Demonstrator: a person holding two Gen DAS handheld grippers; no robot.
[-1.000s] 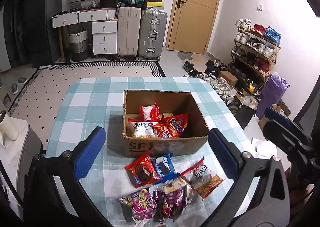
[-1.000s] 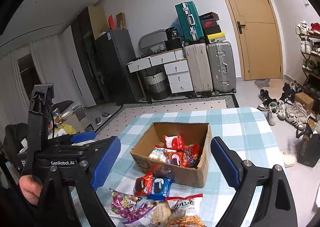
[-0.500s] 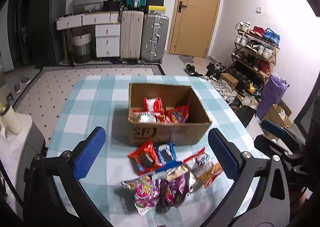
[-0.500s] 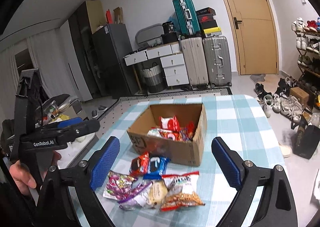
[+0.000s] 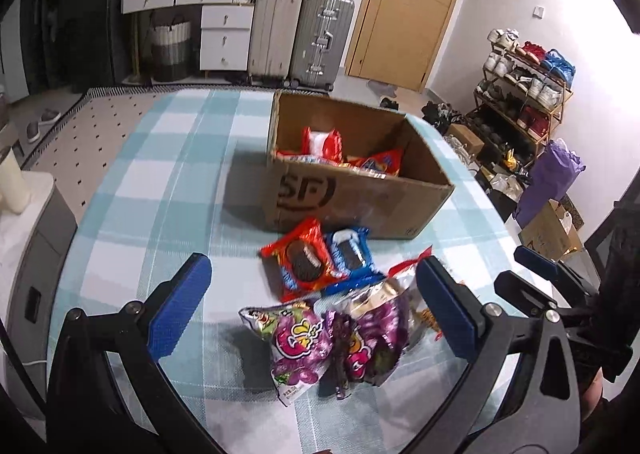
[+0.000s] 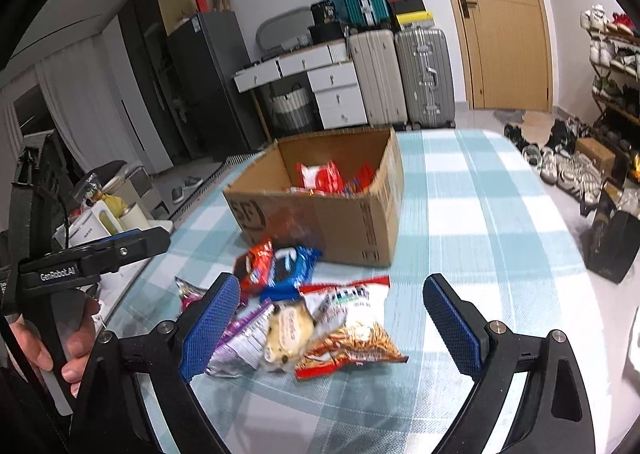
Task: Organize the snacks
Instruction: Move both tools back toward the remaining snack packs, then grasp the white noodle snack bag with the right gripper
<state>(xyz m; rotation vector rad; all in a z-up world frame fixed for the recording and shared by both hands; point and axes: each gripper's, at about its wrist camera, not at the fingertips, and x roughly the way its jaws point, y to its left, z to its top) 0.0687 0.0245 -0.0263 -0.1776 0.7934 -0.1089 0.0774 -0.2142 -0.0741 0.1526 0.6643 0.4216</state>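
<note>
Left wrist view: left tool (image 5: pixel 312 304) spread wide, nothing between its blue pads, hanging over the near end of the checked counter (image 5: pixel 160 182). Cardboard box (image 5: pixel 352 190) sits upper centre of frame, open top, a few red snack packs inside. Loose snacks lie in a pile just in front of the box, centre to lower centre: red cookie pack (image 5: pixel 300 260) touching a blue cookie pack (image 5: pixel 350 252), below them a purple candy bag (image 5: pixel 298 342) overlapping a second purple bag (image 5: pixel 372 338). Right tool shows at the right edge of this frame, dark and partly cut off. Right wrist view: right tool (image 6: pixel 332 324) also wide apart, empty, pads either side of the pile but above it, not touching. Pile is lower centre here: chip bag with red trim (image 6: pixel 348 326) overlapping a beige snack pack (image 6: pixel 286 334), silver-purple bag (image 6: pixel 240 342) to its left, cookie packs behind toward the box. A hand (image 6: pixel 60 338) grips the left tool's handle at lower left of this frame. Suitcases (image 6: pixel 404 74) and a door (image 6: pixel 504 22) in the upper background.
</note>
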